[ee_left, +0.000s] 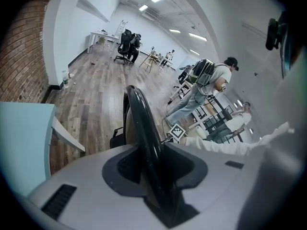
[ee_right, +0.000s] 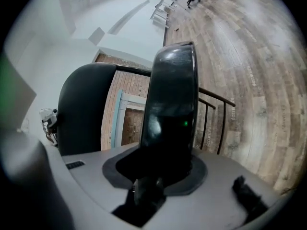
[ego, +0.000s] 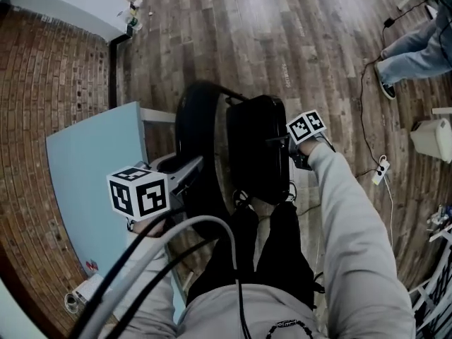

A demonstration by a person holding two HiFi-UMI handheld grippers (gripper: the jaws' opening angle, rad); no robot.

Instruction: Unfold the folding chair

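The black folding chair stands partly folded in front of my legs. In the head view its backrest [ego: 196, 122] is on the left and its seat panel [ego: 258, 147] on the right, close together. My left gripper [ego: 185, 173] is shut on the backrest's rim [ee_left: 141, 128], which runs up between the pads of that gripper [ee_left: 152, 171]. On the other side, my right gripper [ego: 284, 144] is shut on the edge of the seat panel [ee_right: 172, 109], seen rising out of that gripper [ee_right: 160, 174]. The backrest [ee_right: 84, 109] shows beside it, with thin black frame rails [ee_right: 211, 114] behind.
A light blue table [ego: 92, 168] stands just left of the chair against a brick wall [ego: 42, 83]. A person [ego: 417, 51] stands at the upper right on the wood floor, near a power strip with cable [ego: 381, 169] and a white bin [ego: 434, 138].
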